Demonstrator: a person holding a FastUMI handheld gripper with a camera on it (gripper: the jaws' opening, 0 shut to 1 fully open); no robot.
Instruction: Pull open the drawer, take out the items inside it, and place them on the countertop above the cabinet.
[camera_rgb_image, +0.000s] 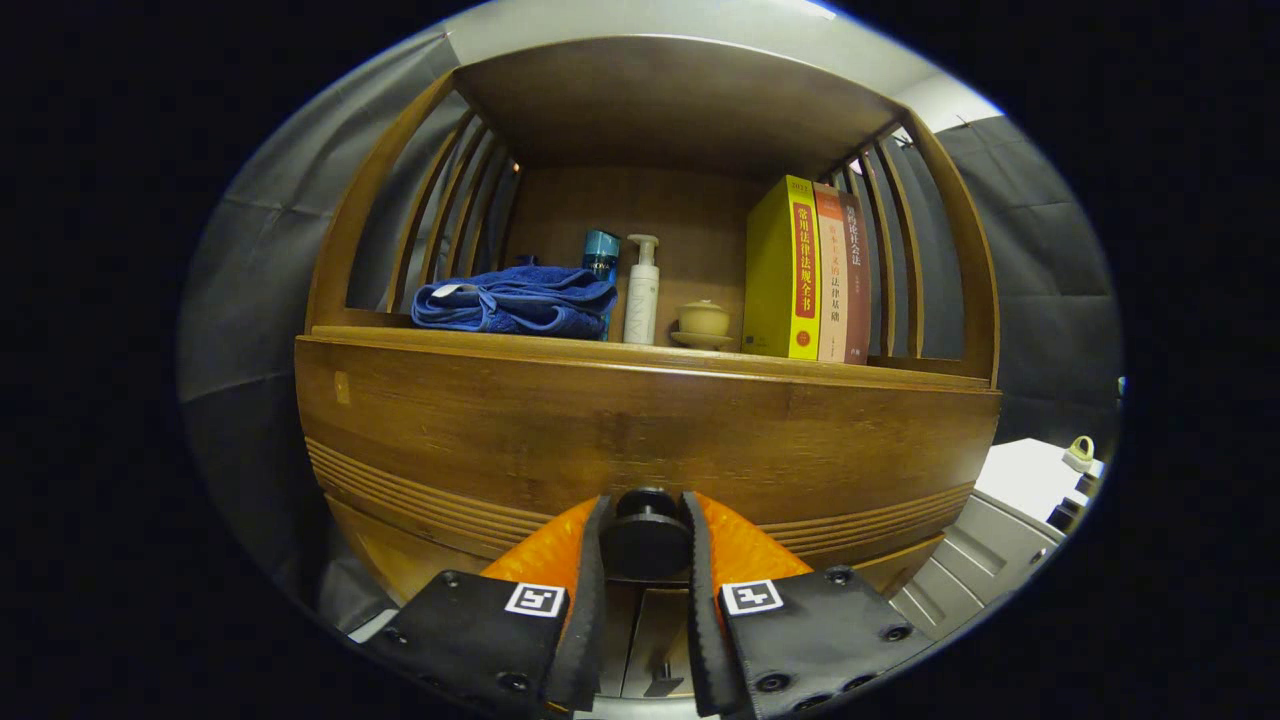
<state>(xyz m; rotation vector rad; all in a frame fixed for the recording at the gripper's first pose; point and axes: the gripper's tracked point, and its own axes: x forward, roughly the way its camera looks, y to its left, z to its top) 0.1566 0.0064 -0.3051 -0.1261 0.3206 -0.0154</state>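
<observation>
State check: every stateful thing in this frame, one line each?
Gripper: fingers closed on the round dark drawer knob, one each side.
Wooden drawer front: looks shut or barely moved; cannot tell.
Blue towel: folded, lying on the countertop.
White pump bottle: upright.
Three books: standing upright.
Small lidded cup: lid on.

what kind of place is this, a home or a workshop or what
Probably a home-style set in a booth: a wooden cabinet whose shelf holds a folded blue towel, a pump bottle and a row of books. The gripper has its fingers closed on the drawer knob.
</observation>
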